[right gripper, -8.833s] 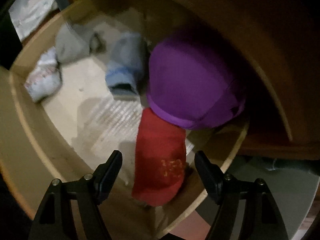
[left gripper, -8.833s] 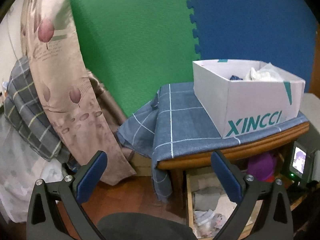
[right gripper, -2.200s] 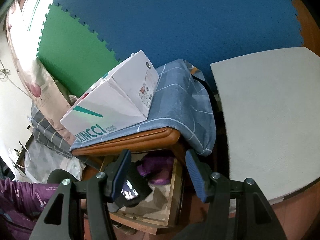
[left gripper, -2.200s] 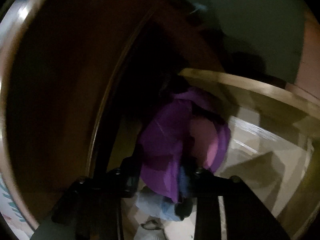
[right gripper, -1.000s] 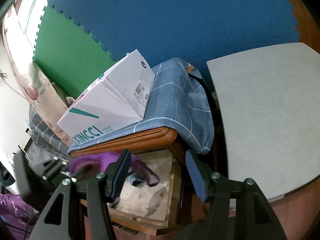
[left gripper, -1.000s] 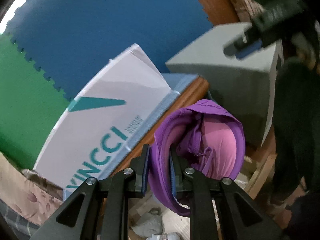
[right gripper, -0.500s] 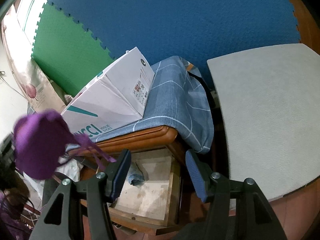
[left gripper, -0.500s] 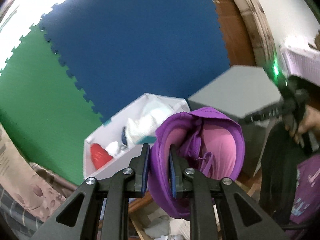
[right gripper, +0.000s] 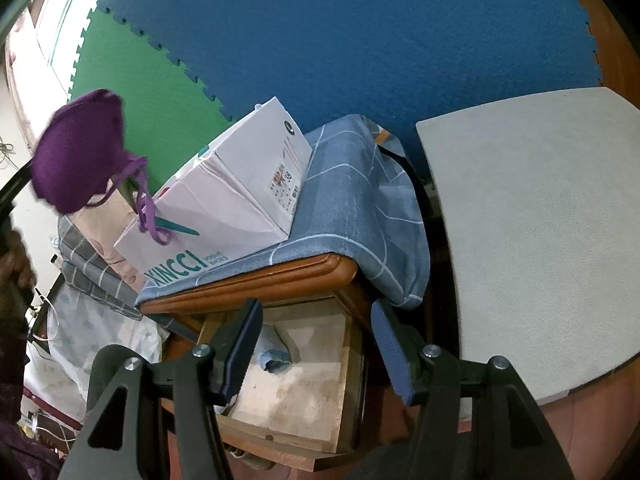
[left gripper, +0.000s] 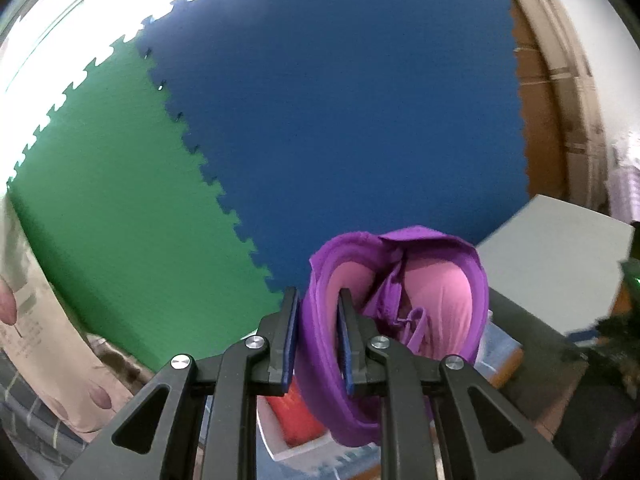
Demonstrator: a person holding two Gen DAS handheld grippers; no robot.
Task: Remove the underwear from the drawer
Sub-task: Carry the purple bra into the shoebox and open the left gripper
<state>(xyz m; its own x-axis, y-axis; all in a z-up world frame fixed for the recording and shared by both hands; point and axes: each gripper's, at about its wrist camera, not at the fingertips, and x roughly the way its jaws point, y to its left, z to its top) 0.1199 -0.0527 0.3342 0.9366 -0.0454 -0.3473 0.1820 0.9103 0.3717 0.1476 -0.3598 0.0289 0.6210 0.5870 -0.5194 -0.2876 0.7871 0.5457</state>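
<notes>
Left wrist: left gripper (left gripper: 318, 336) clamped on purple underwear (left gripper: 400, 312), raised in the air above the white box (left gripper: 296, 446).

Right wrist: right gripper (right gripper: 316, 346) wide open, empty, above open drawer (right gripper: 296, 392) — 1 blue garment (right gripper: 274, 354) remains. Step: carrying away; next, likely release over the box.

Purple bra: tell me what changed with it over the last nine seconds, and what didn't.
The left gripper went into the drawer, clamped the purple bra and lifted it out, high beside the XINCCI shoebox. The right gripper pulled back, open and empty. Shoebox and blue cloth stayed put.
</notes>
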